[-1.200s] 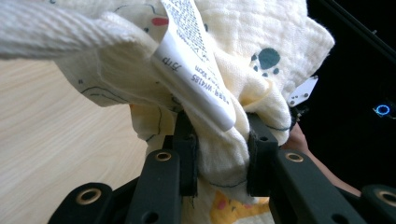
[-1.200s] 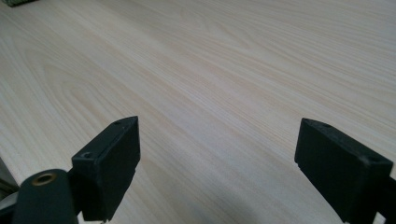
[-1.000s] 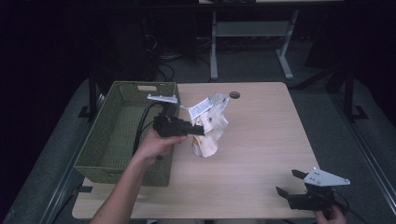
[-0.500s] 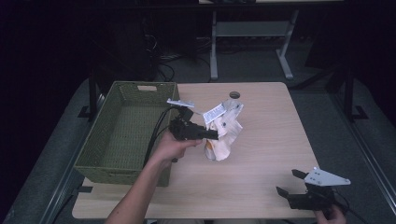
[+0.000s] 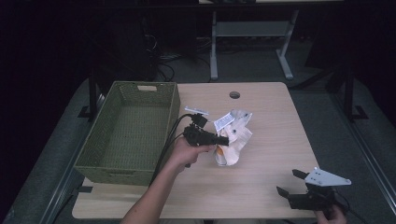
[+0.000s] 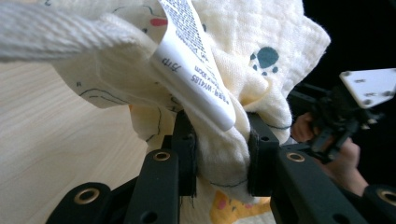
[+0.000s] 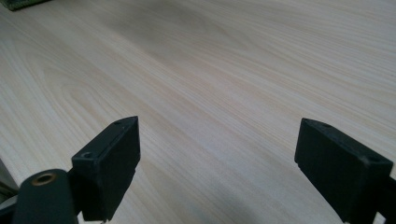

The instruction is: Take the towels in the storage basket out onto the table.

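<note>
Since 1s ago we've swung the left gripper (image 5: 223,140), jaws clamped on the cloth (image 5: 232,140), away from the basket (image 5: 128,131), so prob not binning it yet; right gripper (image 5: 288,183) idles wide open w/ nothing in it.

Table (image 5: 261,186) lit from above, room around it dark. Close cloth (image 6: 261,88) blurry. Soft shadows, no glare.

The cloth's care label (image 6: 196,60) runs off the left gripper view's top edge, its fine print partly blurred.
</note>
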